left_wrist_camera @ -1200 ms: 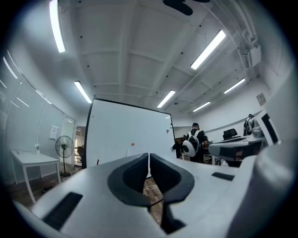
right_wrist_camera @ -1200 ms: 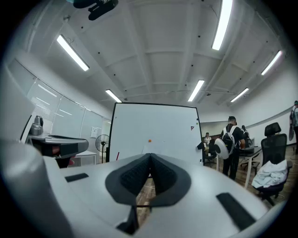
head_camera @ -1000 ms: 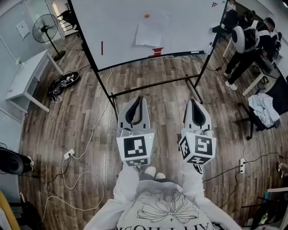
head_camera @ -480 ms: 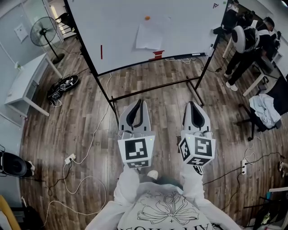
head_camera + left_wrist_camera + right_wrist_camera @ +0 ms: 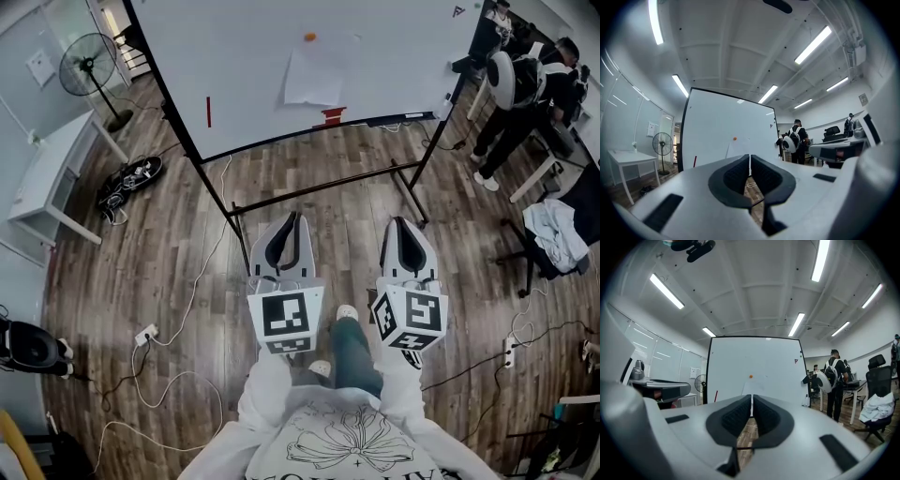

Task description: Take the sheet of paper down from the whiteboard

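Nothing of the job is done yet. The left tongs (image 5: 292, 217) are closed and empty, held level over the wooden floor, well short of the whiteboard (image 5: 394, 56). The sheet of paper (image 5: 314, 77) hangs on the board under an orange magnet (image 5: 309, 37), untouched. The right tongs (image 5: 401, 223) are likewise closed on nothing. What is left is to reach the board, open, grip the sheet and pull it free. Only the head view shows the person's leg (image 5: 354, 352). Only the gripper views show the ceiling lights (image 5: 813, 44).
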`<act>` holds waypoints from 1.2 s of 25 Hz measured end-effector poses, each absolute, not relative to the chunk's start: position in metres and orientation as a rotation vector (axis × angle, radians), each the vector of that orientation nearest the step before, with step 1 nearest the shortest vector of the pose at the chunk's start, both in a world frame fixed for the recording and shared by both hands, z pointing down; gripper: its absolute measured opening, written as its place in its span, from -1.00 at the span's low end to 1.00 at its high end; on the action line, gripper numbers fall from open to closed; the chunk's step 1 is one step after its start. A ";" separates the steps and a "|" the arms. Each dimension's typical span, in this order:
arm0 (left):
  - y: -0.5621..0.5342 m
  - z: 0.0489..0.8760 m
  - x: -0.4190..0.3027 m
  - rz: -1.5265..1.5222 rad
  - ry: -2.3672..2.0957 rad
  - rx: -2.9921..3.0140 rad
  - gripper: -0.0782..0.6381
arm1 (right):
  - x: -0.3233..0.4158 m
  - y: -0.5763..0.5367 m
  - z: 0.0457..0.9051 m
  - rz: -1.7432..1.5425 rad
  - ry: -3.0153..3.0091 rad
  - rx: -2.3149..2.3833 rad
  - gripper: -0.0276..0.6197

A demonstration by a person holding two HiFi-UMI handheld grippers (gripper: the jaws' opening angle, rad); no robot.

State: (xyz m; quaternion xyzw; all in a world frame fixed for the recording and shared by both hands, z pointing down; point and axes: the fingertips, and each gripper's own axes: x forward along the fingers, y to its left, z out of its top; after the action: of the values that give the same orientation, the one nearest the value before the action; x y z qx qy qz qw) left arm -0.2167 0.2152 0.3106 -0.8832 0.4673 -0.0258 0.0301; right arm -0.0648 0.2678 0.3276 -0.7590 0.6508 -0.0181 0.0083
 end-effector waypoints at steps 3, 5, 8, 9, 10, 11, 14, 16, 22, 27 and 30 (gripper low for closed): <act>0.194 0.314 -0.203 -0.078 1.450 -2.716 -0.74 | -0.052 0.245 0.332 -0.056 2.049 -2.366 -0.91; 0.176 0.316 -0.192 -0.079 1.459 -2.710 -0.74 | -0.041 0.225 0.334 -0.055 2.064 -2.354 -0.91; 0.146 0.316 -0.174 -0.075 1.482 -2.694 -0.74 | -0.024 0.189 0.332 -0.044 2.090 -2.328 -0.91; 0.136 0.316 -0.167 -0.073 1.491 -2.687 -0.74 | -0.017 0.177 0.331 -0.039 2.100 -2.318 -0.91; 0.125 0.315 -0.160 -0.074 1.501 -2.679 -0.74 | -0.011 0.165 0.330 -0.037 2.110 -2.308 -0.91; 0.114 0.314 -0.153 -0.078 1.511 -2.672 -0.74 | -0.004 0.152 0.330 -0.039 2.121 -2.298 -0.91; 0.079 0.308 -0.130 -0.080 1.541 -2.648 -0.74 | 0.019 0.111 0.324 -0.038 2.156 -2.263 -0.91; 0.056 0.300 -0.114 -0.066 1.562 -2.627 -0.74 | 0.034 0.086 0.317 -0.022 2.177 -2.237 -0.91; 0.000 0.290 -0.071 -0.045 1.614 -2.578 -0.74 | 0.082 0.022 0.307 0.002 2.218 -2.174 -0.91; -0.032 0.297 -0.050 -0.064 1.662 -2.568 -0.74 | 0.105 -0.011 0.317 -0.038 2.248 -2.150 -0.90; -0.048 0.301 -0.042 -0.080 1.683 -2.560 -0.74 | 0.112 -0.028 0.323 -0.065 2.265 -2.138 -0.89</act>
State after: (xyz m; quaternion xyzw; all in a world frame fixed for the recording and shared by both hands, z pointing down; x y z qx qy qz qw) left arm -0.0422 -0.0482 0.3007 -0.8347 0.5487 -0.0262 0.0383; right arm 0.1118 -0.0275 0.3233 -0.6863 0.7269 -0.0209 0.0131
